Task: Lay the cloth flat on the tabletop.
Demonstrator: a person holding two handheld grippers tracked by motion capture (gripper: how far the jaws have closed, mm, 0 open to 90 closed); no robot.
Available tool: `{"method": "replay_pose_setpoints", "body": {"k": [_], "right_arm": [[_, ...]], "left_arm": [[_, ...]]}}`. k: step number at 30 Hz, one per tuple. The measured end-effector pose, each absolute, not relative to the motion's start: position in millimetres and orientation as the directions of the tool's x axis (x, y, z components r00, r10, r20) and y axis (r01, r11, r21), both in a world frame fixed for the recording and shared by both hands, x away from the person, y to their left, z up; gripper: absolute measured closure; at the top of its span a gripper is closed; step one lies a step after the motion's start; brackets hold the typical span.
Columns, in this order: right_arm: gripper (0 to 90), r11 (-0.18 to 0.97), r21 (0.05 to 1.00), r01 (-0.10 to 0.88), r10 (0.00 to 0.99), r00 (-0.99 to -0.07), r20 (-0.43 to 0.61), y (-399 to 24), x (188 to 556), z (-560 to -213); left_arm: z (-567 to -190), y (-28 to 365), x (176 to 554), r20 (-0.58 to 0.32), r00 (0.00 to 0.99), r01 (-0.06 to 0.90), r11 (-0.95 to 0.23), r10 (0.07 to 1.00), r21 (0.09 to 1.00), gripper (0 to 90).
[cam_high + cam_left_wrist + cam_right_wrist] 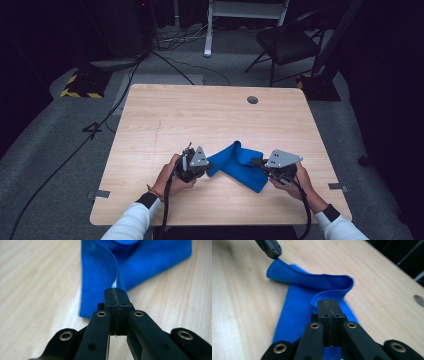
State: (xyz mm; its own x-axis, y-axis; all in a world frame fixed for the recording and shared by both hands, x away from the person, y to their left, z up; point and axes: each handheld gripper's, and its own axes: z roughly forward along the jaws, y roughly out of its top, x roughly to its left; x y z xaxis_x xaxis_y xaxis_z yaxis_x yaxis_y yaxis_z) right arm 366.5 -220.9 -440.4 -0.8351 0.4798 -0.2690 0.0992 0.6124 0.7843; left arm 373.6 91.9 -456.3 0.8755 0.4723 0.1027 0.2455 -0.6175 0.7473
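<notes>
Two grippers, left gripper (204,165) and right gripper (261,163), each clench an edge of the blue cloth (239,162) at lower centre of the table (165,120); we should lift both together, keeping tension even.

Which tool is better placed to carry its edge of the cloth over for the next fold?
Probably the left tool: it is shut on the raised edge of the cloth, already lifted off the table.

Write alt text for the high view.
A person's two hands each hold a gripper, left gripper and right gripper, pinching opposite ends of a blue cloth near the front of a light wooden table. A black chair stands beyond on grey floor.
</notes>
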Motion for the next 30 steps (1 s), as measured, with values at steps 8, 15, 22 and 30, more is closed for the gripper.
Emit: {"method": "replay_pose_setpoints", "body": {"k": [8,15,22,30], "right_arm": [[90.0,0.531,0.839,0.118,0.586,-0.766,-0.263,-245.4,391.9,-417.6],[90.0,0.486,0.862,0.148,0.654,-0.716,-0.246,-257.7,413.5,-412.3],[90.0,0.454,0.875,0.168,0.702,-0.672,-0.236,-269.2,428.1,-406.0],[90.0,0.433,0.885,0.171,0.735,-0.635,-0.238,-276.6,437.8,-396.7]], "left_arm": [[-435.0,106.1,393.4,0.096,0.842,0.25,-0.542,0.53,0.802,89.8],[-424.6,111.7,412.2,0.1,0.814,0.258,-0.51,0.572,0.82,89.8],[-416.9,118.9,426.3,0.093,0.798,0.264,-0.484,0.596,0.835,89.8],[-405.3,128.6,435.6,0.099,0.77,0.26,-0.452,0.63,0.853,89.8]]}}
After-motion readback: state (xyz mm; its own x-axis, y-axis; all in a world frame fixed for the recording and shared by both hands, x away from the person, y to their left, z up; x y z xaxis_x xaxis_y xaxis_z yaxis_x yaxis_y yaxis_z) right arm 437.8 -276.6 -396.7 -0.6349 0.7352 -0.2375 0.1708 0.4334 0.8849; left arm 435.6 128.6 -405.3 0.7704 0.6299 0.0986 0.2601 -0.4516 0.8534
